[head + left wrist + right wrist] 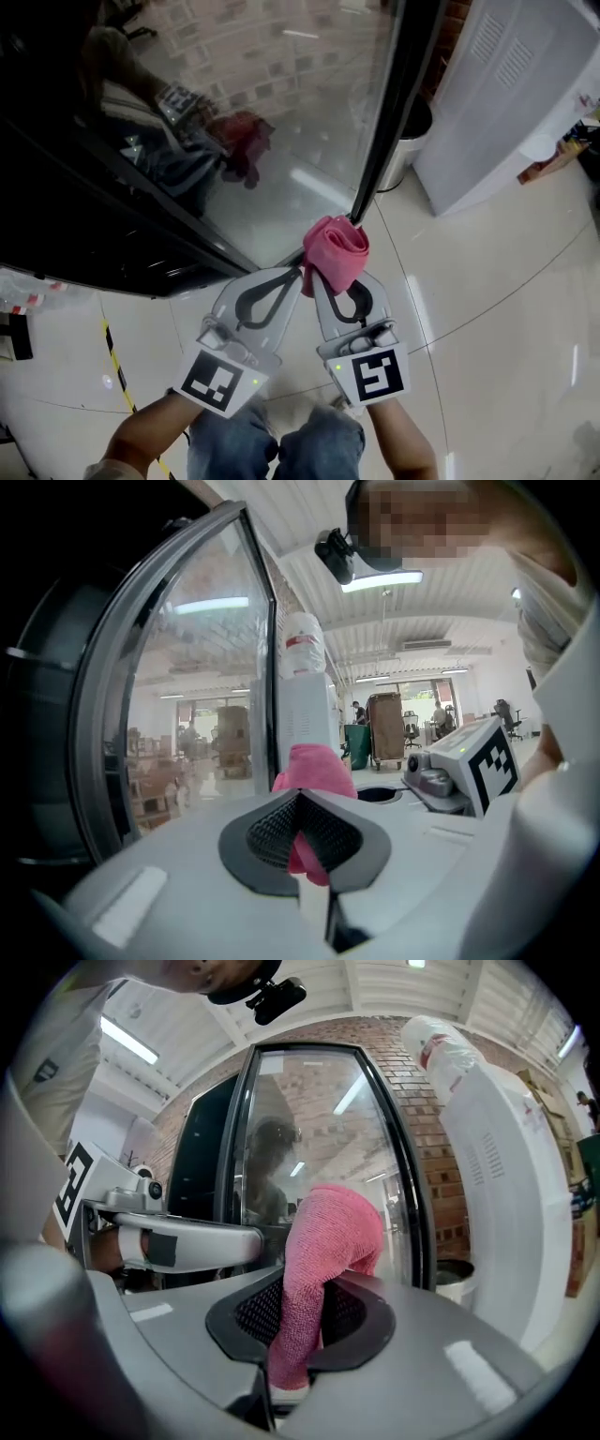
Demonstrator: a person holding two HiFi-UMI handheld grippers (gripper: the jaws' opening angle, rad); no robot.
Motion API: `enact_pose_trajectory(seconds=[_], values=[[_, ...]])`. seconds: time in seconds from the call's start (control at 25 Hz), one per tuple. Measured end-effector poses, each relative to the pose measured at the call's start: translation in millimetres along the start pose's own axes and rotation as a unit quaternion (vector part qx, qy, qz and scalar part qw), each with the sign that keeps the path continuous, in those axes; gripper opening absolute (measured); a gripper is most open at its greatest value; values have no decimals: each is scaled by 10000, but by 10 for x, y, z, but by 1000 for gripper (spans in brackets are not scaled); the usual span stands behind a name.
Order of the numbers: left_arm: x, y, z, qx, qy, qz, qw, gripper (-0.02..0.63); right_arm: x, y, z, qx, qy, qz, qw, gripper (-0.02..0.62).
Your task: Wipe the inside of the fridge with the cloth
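A pink cloth is bunched up in front of the fridge's open glass door. My right gripper is shut on it, and the cloth rises up between its jaws in the right gripper view. My left gripper comes in from the left, tips together at the cloth's left edge. In the left gripper view, pink cloth shows between and beyond its shut jaws. The fridge's dark inside lies to the left, behind the door. Both grippers are outside it.
The door's black edge runs just above the cloth. A white appliance stands at the right with a dark bin beside it. Yellow-black tape crosses the tiled floor at lower left. My knees are below.
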State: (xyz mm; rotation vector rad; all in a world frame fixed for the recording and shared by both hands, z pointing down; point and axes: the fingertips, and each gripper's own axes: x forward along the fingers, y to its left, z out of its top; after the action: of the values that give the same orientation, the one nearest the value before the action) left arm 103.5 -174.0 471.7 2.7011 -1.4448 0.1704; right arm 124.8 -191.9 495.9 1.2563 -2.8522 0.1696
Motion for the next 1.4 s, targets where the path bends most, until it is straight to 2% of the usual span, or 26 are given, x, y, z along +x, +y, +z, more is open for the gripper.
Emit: enact_pose_trajectory(seconds=[0.32, 0.44, 0.64, 0.8, 0.92, 1.08, 1.2, 1.4], values=[[-696, -2, 1722, -291, -18, 576, 9979, -14, -262, 601, 1793, -90, 52, 165, 9998, 60], [-1129, 1, 2347, -573, 31, 858, 9947, -14, -372, 988, 2429, -157, 221, 286, 9992, 60], [-1758, 226, 3099, -806, 5, 1300, 9882, -12, -408, 1457, 3465, -126, 355, 444, 9983, 60], [-2250, 460, 3819, -735, -168, 1475, 9862, -14, -386, 1983, 4140, -179, 381, 633, 9971, 59], [-2656, 714, 4222, -628, -357, 1709, 9826, -14, -349, 2424, 4471, -221, 436, 808, 9955, 57], [-3119, 966, 4580, -558, -642, 2049, 9751, -14, -351, 2862, 4780, -486, 534, 1067, 9917, 56], [-3387, 1029, 4713, -675, -758, 2235, 9694, -14, -379, 3073, 4911, -674, 552, 1208, 9889, 55], [-3650, 1007, 4760, -666, -749, 2368, 9664, -14, -353, 3368, 5005, -729, 521, 1445, 9854, 55]])
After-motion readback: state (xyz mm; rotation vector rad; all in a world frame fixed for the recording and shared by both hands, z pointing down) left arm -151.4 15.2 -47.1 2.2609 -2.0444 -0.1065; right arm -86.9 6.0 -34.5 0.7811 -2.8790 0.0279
